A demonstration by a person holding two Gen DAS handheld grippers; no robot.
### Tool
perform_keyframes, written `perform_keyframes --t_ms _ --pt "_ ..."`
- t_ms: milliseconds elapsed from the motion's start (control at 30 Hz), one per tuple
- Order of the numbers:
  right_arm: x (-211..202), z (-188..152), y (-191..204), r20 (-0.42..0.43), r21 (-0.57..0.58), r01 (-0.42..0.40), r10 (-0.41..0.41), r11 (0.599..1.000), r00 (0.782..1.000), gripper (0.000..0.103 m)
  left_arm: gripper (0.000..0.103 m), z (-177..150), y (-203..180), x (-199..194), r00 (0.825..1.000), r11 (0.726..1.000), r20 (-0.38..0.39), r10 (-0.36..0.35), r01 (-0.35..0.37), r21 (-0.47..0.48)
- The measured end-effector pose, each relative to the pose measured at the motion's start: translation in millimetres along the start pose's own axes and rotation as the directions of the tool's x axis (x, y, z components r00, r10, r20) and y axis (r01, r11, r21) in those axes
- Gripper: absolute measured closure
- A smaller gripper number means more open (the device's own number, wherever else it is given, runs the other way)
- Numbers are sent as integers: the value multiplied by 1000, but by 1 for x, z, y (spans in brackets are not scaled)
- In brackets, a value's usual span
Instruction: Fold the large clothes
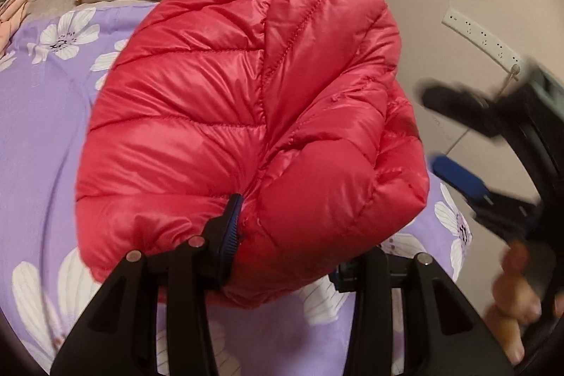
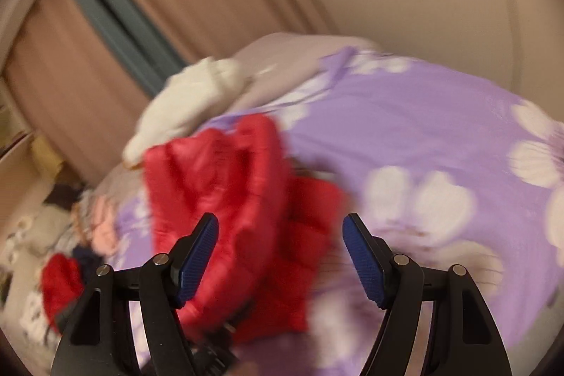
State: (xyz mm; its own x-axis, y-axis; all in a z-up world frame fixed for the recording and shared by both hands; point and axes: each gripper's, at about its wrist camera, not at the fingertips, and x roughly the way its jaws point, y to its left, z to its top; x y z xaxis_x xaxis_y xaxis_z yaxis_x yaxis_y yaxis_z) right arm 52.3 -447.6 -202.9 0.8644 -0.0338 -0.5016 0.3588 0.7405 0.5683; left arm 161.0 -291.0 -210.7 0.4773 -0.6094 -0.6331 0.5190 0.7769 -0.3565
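Above the lilac flowered bed point(image 1: 42, 115), the left gripper point(image 1: 282, 245) is clamping the bundled red quilted puffer jacket point(image 1: 246, 94), seemingly mid-fold, while the right gripper point(image 2: 280, 256), jaws apart, is needing a free edge.

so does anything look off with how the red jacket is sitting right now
Yes: the red puffer jacket is bunched into a lump, gripped by the left gripper alone. The right gripper is open and empty.
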Motion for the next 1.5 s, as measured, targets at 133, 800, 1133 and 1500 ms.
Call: perform_keyframes --t_ms 133,800,1133,1500 --pt "37 -10 27 -60 -55 47 -50 997 997 29 55 -3 11 -25 1000 1000 -18 15 -15 -4" --pt "63 -20 25 18 -95 374 -374 923 927 29 48 52 104 -86 939 949 169 299 -273 -160" --pt "109 -24 6 6 -122 447 -450 886 893 30 44 124 93 41 921 927 138 365 -346 -143" --pt "144 -26 -29 9 -68 412 -412 909 911 31 46 106 98 110 876 900 223 428 -390 -194"
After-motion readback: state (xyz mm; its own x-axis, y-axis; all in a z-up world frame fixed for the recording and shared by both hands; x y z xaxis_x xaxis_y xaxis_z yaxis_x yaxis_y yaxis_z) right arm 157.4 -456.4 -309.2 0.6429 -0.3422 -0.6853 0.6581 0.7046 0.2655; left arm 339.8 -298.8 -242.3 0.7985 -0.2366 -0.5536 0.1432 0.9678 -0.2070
